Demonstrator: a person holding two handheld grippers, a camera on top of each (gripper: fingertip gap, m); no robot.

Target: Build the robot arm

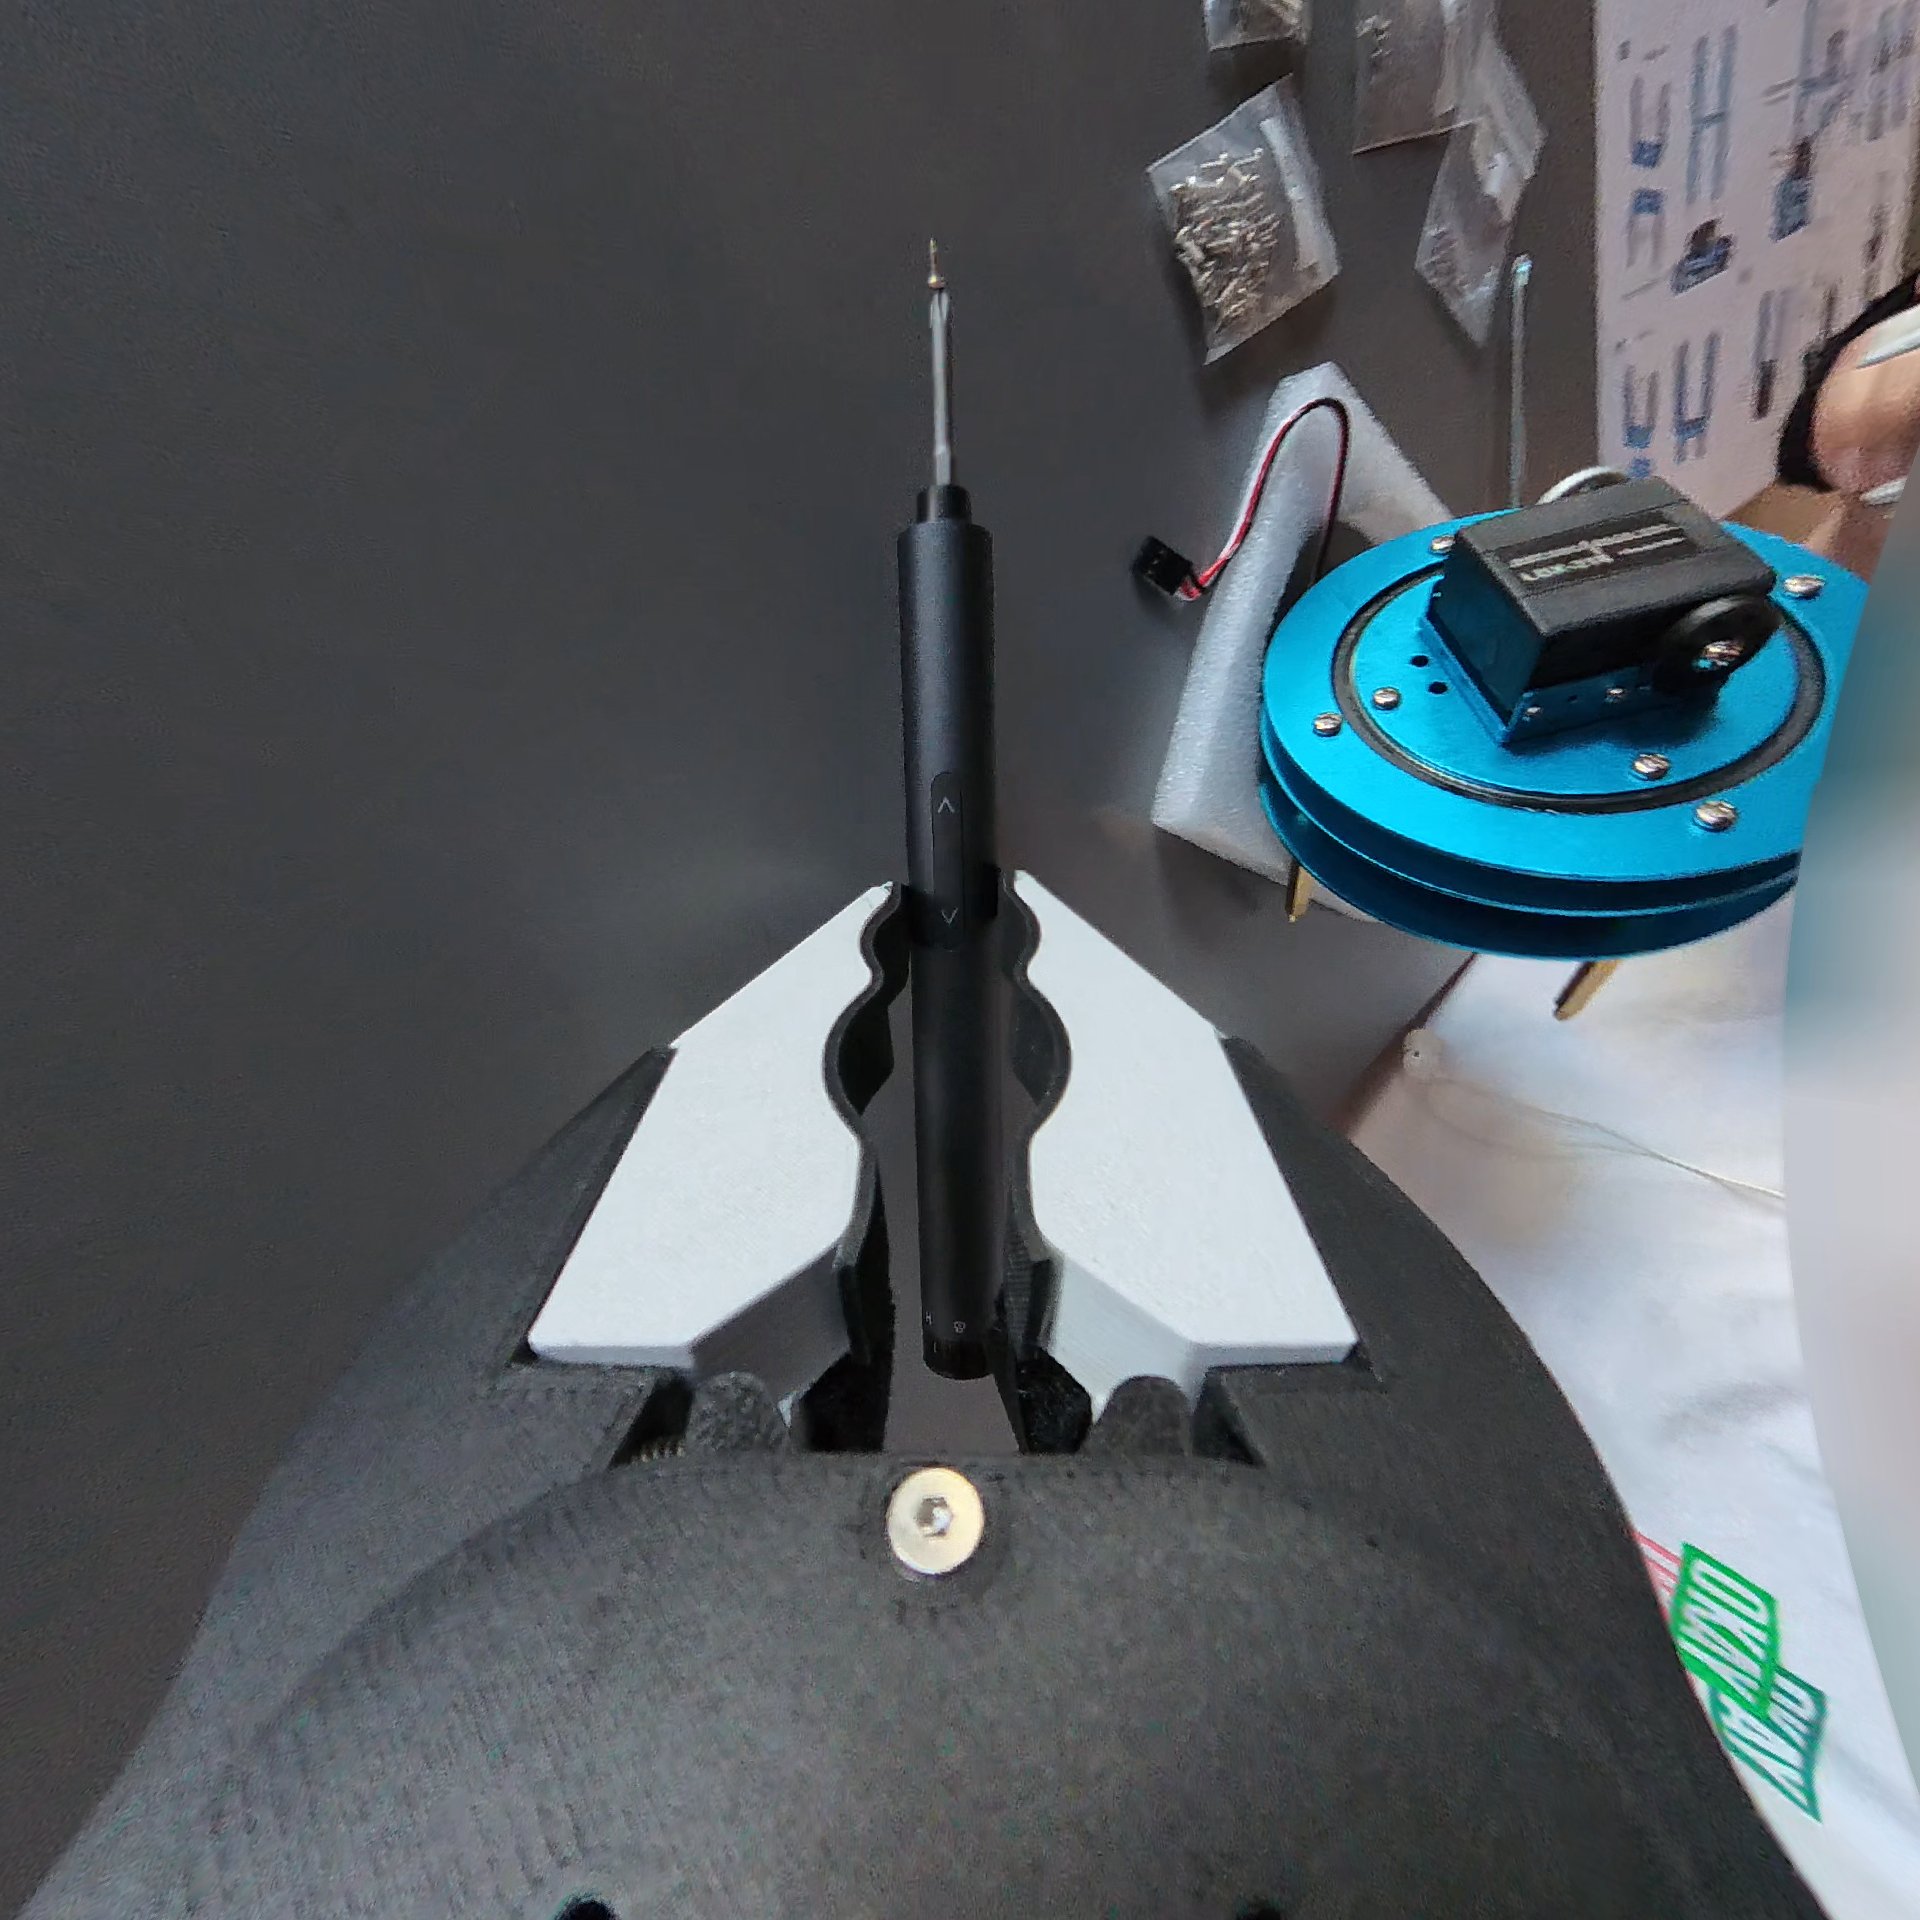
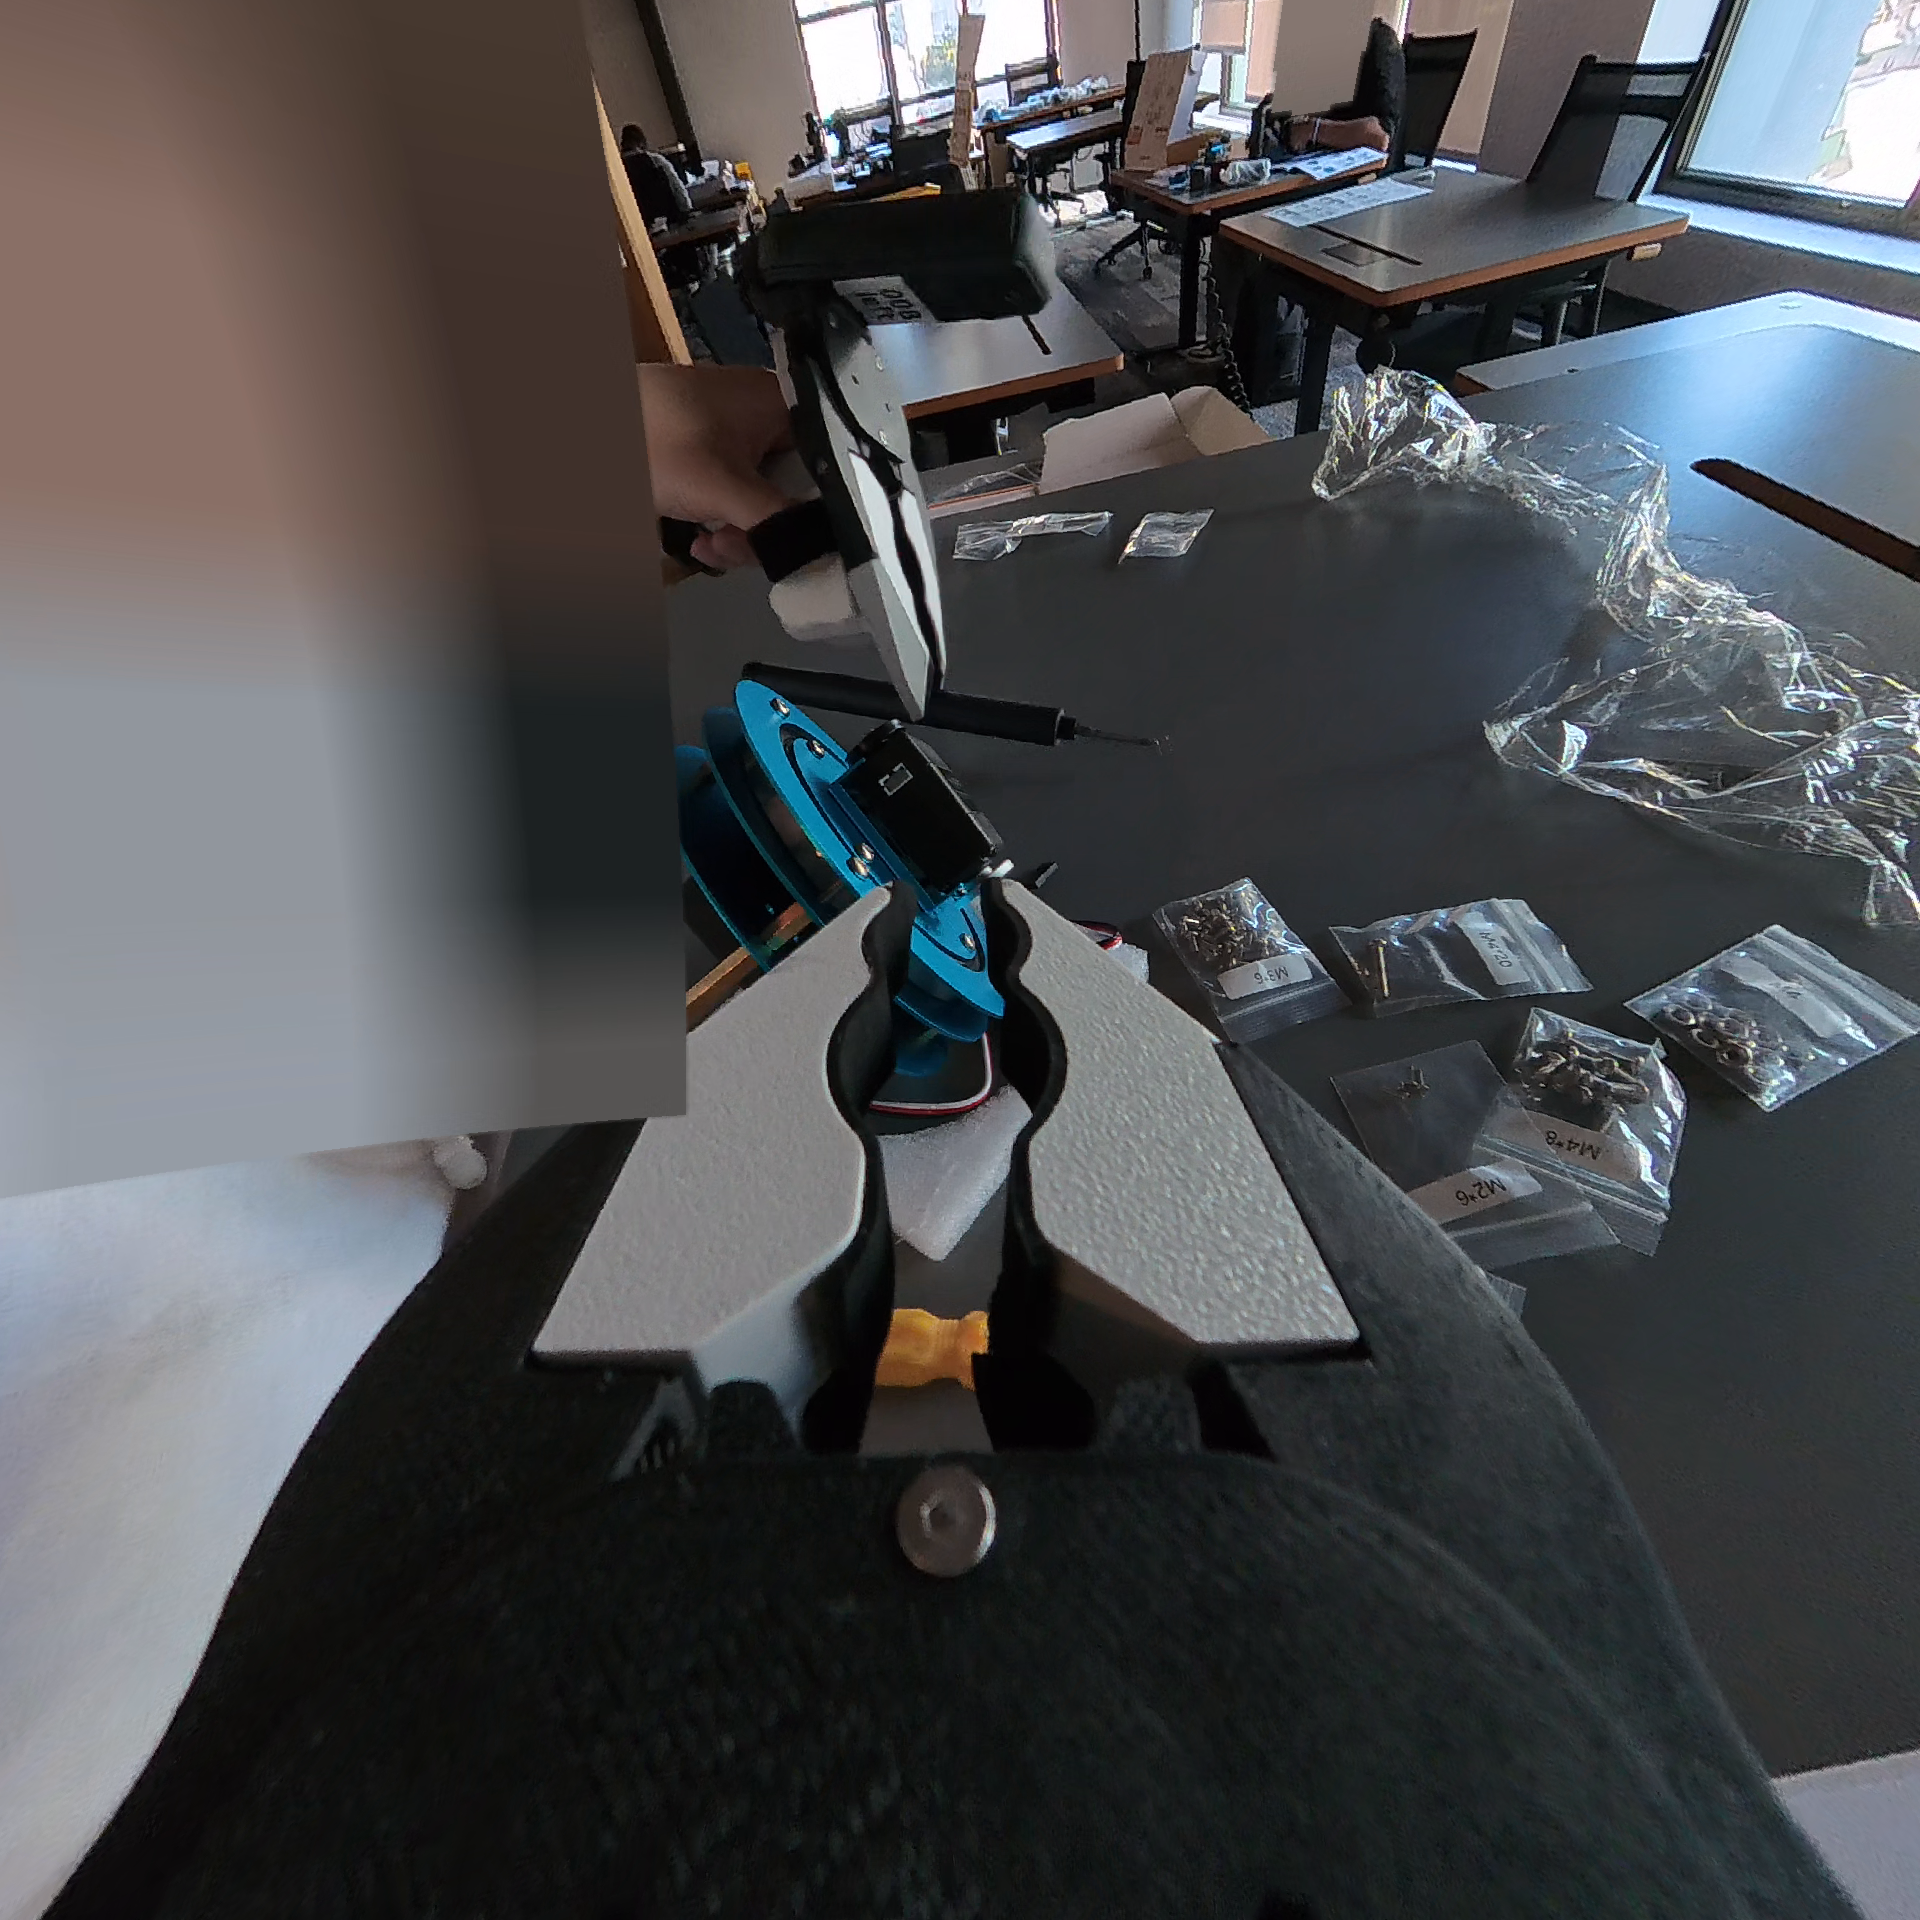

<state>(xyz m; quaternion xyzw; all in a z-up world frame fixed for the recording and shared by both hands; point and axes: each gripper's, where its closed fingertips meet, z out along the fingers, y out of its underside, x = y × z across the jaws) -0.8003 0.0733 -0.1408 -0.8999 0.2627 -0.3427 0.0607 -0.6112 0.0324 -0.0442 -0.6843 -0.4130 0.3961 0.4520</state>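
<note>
The left gripper (image 1: pixel 945 894) has its jaws closed narrowly on a slim black electric screwdriver (image 1: pixel 943 665), clamped around the lower half of the barrel. The tool runs straight forward along the fingers, and its button strip faces the camera. A thin bit sticks out of the nose with a small screw (image 1: pixel 933 272) sitting on its tip, held in the air above the dark counter (image 1: pixel 416 416) and touching nothing. The right gripper (image 2: pixel 943 894) has its jaws drawn almost as narrow. Their tips sit at the rim of a blue disc assembly (image 1: pixel 1538 790) and appear to pinch its edge, though the contact itself is partly hidden. The assembly is two stacked blue discs with a black servo (image 1: pixel 1600 592) bracketed on top. It is tilted, with brass standoffs poking out underneath, and several screws already sit around its upper face and ring. The loaded bit is near the assembly but apart from it, off to the side and not lined up with any hole that can be made out. A white foam block (image 1: pixel 1247 644) lies just behind the discs, with a red, black and white lead (image 1: pixel 1278 488) trailing over it. Farther out on the counter are small clear bags of fasteners (image 2: pixel 1247 951), a crumpled sheet of clear wrap (image 2: pixel 1662 644) and a printed sheet (image 1: pixel 1745 208).
</note>
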